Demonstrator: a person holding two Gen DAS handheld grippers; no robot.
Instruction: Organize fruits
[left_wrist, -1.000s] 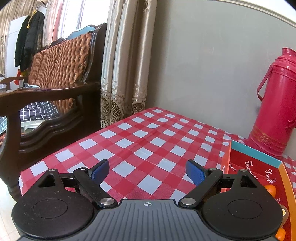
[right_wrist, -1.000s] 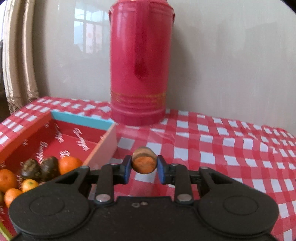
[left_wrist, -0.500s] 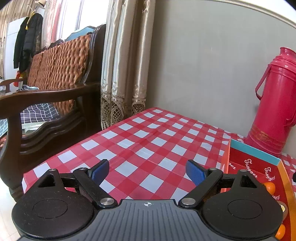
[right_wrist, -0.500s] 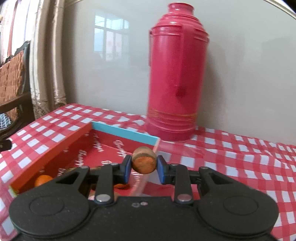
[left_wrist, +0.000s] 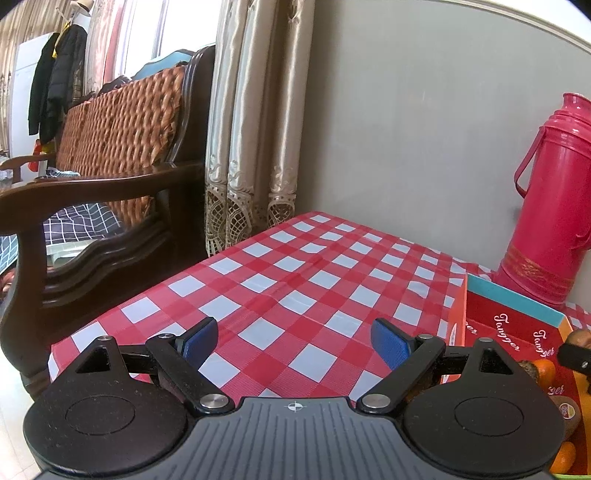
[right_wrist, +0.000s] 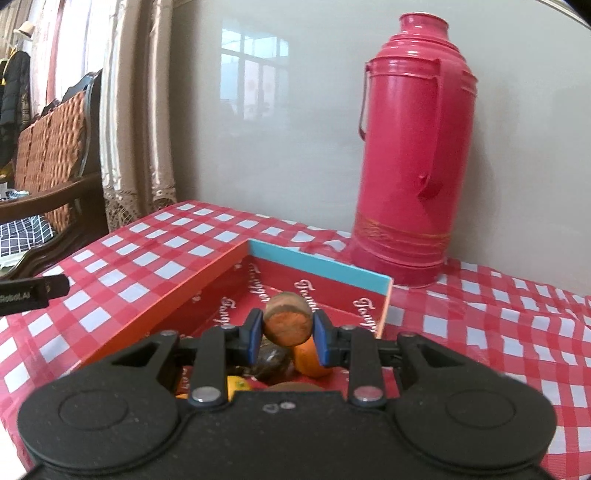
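Your right gripper (right_wrist: 287, 336) pinches one small round fruit (right_wrist: 288, 319), brown on top and orange on the face toward the camera; both blue pads press its sides. You hold it over the open red box (right_wrist: 155, 314), near the corner where the one light-blue wall meets the right side. Inside the box, below the held fruit, the right wrist view shows one orange fruit (right_wrist: 308, 360) just under the right pad, one dark fruit (right_wrist: 271, 360) beside it, and one more orange piece (right_wrist: 238, 386) half hidden behind the gripper body; how many more lie there you cannot count, because the gripper covers them. Your left gripper (left_wrist: 293, 341) has its two blue pads spread wide with nothing between them, and it hovers over the bare red-and-white checked tablecloth (left_wrist: 295, 273), just left of the box. From this side you see two orange fruits (left_wrist: 545, 371) at the right edge, and one brown fruit with a sticker (left_wrist: 567, 408). One red thermos (right_wrist: 410, 155) stands upright on the cloth behind the box, close to the wall. One wooden bench (left_wrist: 110, 155) with woven back stands at the left of the table, beside the curtains (left_wrist: 255, 122).
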